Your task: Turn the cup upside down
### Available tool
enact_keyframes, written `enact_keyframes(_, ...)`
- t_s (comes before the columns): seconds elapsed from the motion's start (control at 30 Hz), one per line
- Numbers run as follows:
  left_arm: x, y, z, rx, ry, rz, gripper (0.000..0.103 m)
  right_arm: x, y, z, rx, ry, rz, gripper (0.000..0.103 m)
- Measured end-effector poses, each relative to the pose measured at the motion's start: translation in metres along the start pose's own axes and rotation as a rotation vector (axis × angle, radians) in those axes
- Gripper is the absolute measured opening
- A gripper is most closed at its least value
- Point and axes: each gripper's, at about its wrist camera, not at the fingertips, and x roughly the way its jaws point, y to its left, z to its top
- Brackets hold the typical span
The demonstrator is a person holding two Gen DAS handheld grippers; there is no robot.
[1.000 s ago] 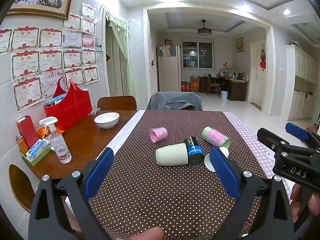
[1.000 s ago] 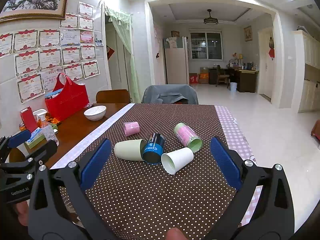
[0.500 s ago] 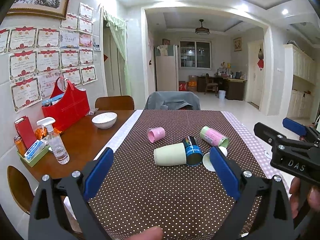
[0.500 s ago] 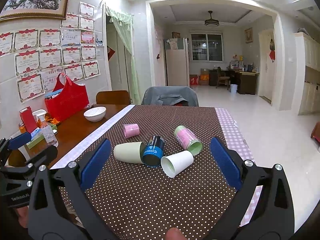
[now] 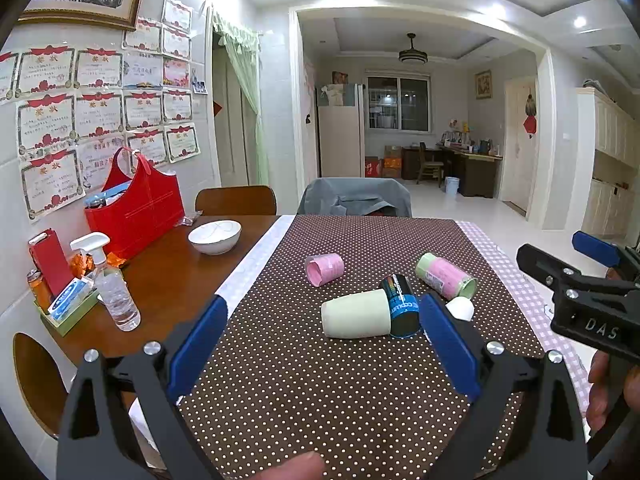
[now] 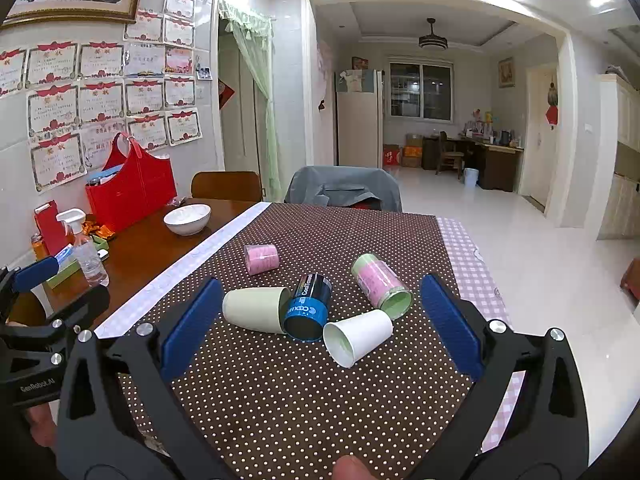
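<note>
Five cups are seen lying on their sides on a brown polka-dot tablecloth (image 6: pixel 304 392): a smooth pale-green cup (image 6: pixel 256 309), a dark blue printed cup (image 6: pixel 309 307), a white paper cup (image 6: pixel 357 337), a small pink cup (image 6: pixel 261 258) and a pink-and-green cup (image 6: pixel 381 285). The white cup is largely hidden behind a blue pad in the left wrist view. Both the left gripper (image 5: pixel 320 344) and right gripper (image 6: pixel 316 326) are held wide open, gripping nothing. A white bowl (image 6: pixel 187 218) is set on the bare wooden table (image 6: pixel 144 248).
</note>
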Motion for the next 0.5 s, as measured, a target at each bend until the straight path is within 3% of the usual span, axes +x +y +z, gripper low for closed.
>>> enact_keyframes(0.5, 0.0104, -0.0059, 0.0089, 0.002, -0.002, -0.041, 0.095, 0.0052, -0.0029, 0.0086, 0.0, -0.007, -0.029, 0.097)
